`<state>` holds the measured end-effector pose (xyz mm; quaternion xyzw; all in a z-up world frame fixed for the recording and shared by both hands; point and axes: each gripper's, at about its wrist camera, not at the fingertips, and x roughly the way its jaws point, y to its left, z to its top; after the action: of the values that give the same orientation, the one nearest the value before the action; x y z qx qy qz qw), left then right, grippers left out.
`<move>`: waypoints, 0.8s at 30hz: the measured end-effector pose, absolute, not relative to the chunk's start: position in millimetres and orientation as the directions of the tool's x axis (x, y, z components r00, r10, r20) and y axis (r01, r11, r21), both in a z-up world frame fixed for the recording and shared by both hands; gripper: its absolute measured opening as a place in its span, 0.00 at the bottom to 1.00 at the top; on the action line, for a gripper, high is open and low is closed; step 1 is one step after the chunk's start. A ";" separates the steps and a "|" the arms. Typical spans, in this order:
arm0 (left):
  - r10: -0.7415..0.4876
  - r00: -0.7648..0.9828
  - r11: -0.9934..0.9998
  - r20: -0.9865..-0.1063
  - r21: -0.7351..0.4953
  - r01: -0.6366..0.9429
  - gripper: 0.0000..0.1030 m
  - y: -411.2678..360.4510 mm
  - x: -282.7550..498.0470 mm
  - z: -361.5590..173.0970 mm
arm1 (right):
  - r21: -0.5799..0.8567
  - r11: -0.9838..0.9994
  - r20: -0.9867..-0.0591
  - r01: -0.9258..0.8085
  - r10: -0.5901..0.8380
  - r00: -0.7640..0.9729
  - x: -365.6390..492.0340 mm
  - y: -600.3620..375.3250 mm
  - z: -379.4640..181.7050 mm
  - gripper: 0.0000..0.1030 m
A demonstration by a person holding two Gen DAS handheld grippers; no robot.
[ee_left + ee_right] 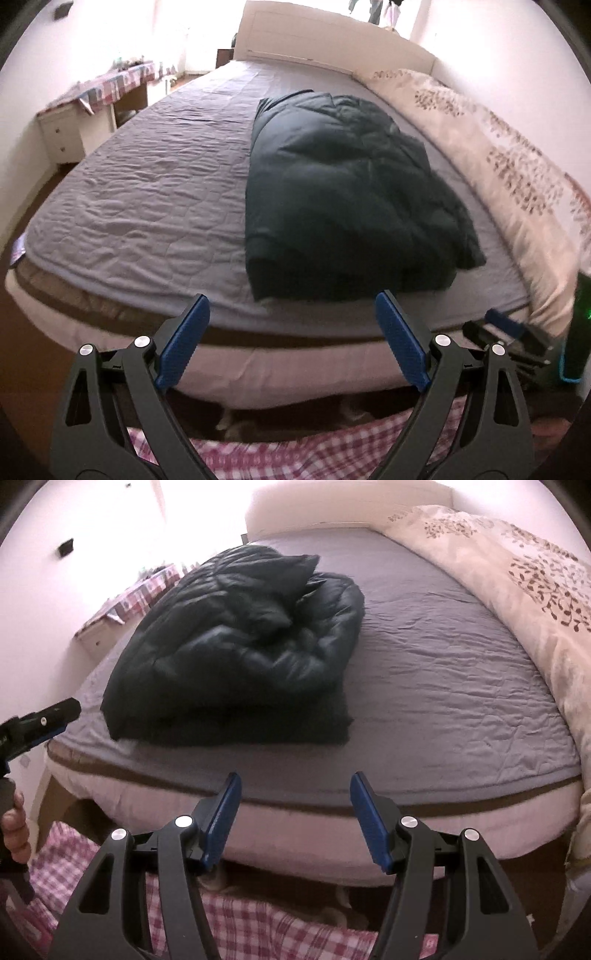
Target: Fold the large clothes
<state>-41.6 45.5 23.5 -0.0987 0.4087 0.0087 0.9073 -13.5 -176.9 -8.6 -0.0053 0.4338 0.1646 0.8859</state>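
both tongs, the left tongs and the right tongs, hang wide apart and hold nothing, just off the near edge of the bed. the dark puffy coat lies folded by that edge. it looks springy and could puff back open or slide off.

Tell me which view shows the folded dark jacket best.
The right wrist view: the dark jacket shows its puffy folded layers and near edge. The left wrist view shows it flatter and darker.
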 end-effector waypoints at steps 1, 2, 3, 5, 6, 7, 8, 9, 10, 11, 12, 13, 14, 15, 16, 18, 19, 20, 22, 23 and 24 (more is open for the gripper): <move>-0.055 0.663 0.983 -0.746 -0.156 -0.094 0.87 42.3 -44.9 22.2 | 0.120 0.946 -0.768 -0.300 0.280 0.576 -18.1 -174.4 -9.6 0.60; -0.042 0.660 0.987 -0.750 -0.134 -0.090 0.87 38.4 -48.3 20.8 | 0.109 0.948 -0.766 -0.300 0.273 0.582 -23.9 -172.4 -9.4 0.60; -0.032 0.660 0.990 -0.751 -0.114 -0.082 0.87 34.8 -51.3 19.9 | 0.103 0.948 -0.765 -0.301 0.269 0.585 -27.5 -170.7 -9.7 0.60; -0.012 0.663 0.994 -0.748 -0.084 -0.077 0.87 27.2 -55.9 19.7 | 0.100 0.946 -0.770 -0.309 0.270 0.578 -31.8 -167.9 -12.3 0.60; -0.008 0.664 0.995 -0.748 -0.075 -0.073 0.87 24.2 -57.8 19.6 | 0.093 0.947 -0.772 -0.309 0.264 0.578 -32.4 -167.0 -13.0 0.60; -0.003 0.663 0.996 -0.748 -0.062 -0.065 0.87 20.6 -60.4 18.7 | 0.081 0.949 -0.775 -0.306 0.253 0.579 -33.2 -165.9 -14.1 0.60; 0.004 0.661 0.997 -0.750 -0.049 -0.061 0.87 17.9 -61.8 17.5 | 0.077 0.949 -0.777 -0.305 0.249 0.578 -33.7 -165.4 -15.1 0.60; 0.010 0.656 0.998 -0.755 -0.038 -0.058 0.87 15.1 -62.6 15.7 | 0.076 0.950 -0.779 -0.303 0.246 0.577 -34.0 -165.6 -16.1 0.60; 0.010 0.651 0.998 -0.759 -0.034 -0.054 0.87 13.0 -63.3 14.1 | 0.072 0.952 -0.781 -0.298 0.240 0.577 -34.2 -165.8 -16.9 0.60; 0.011 0.646 0.998 -0.763 -0.030 -0.052 0.87 11.4 -63.6 13.1 | 0.070 0.954 -0.784 -0.293 0.234 0.575 -34.0 -166.2 -17.9 0.60; 0.014 0.643 0.998 -0.766 -0.026 -0.052 0.87 10.7 -64.2 12.1 | 0.071 0.955 -0.788 -0.287 0.231 0.571 -33.8 -167.1 -19.1 0.60; 0.014 0.640 0.998 -0.768 -0.025 -0.052 0.87 10.3 -64.4 11.6 | 0.072 0.956 -0.790 -0.284 0.228 0.569 -33.7 -167.6 -20.3 0.60; 0.014 0.639 0.998 -0.769 -0.027 -0.054 0.87 10.9 -64.8 11.4 | 0.071 0.957 -0.793 -0.280 0.225 0.567 -34.0 -167.8 -21.6 0.60; 0.013 0.638 0.998 -0.770 -0.030 -0.057 0.87 11.9 -65.3 11.0 | 0.071 0.958 -0.794 -0.278 0.223 0.565 -34.1 -168.1 -22.4 0.60; 0.013 0.637 0.998 -0.771 -0.032 -0.059 0.87 11.9 -65.5 11.0 | 0.070 0.959 -0.795 -0.275 0.220 0.565 -34.4 -168.1 -23.2 0.60; 0.013 0.633 0.997 -0.774 -0.037 -0.065 0.87 13.3 -65.4 9.5 | 0.068 0.960 -0.796 -0.272 0.217 0.565 -34.5 -167.9 -23.7 0.60; 0.012 0.630 0.997 -0.777 -0.039 -0.068 0.87 14.2 -65.5 8.5 | 0.066 0.960 -0.797 -0.272 0.215 0.565 -34.5 -167.8 -23.8 0.60; 0.012 0.627 0.997 -0.779 -0.041 -0.069 0.87 14.7 -65.6 7.7 | 0.065 0.960 -0.797 -0.271 0.214 0.564 -34.3 -167.9 -23.9 0.60; 0.012 0.624 0.996 -0.781 -0.043 -0.074 0.87 15.6 -65.7 6.7 | 0.064 0.960 -0.799 -0.272 0.212 0.562 -33.8 -167.5 -24.6 0.60; 0.012 0.623 0.996 -0.782 -0.044 -0.075 0.87 16.1 -65.6 6.4 | 0.063 0.960 -0.800 -0.272 0.212 0.561 -33.6 -167.1 -24.9 0.60; 0.012 0.623 0.996 -0.782 -0.046 -0.077 0.87 16.5 -65.9 6.2 | 0.063 0.960 -0.801 -0.272 0.211 0.561 -33.5 -166.7 -25.1 0.60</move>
<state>-65.9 16.5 6.2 -0.0373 0.4336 0.0248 0.9000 -33.5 -166.7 -25.1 -0.0338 0.4482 0.1369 0.8827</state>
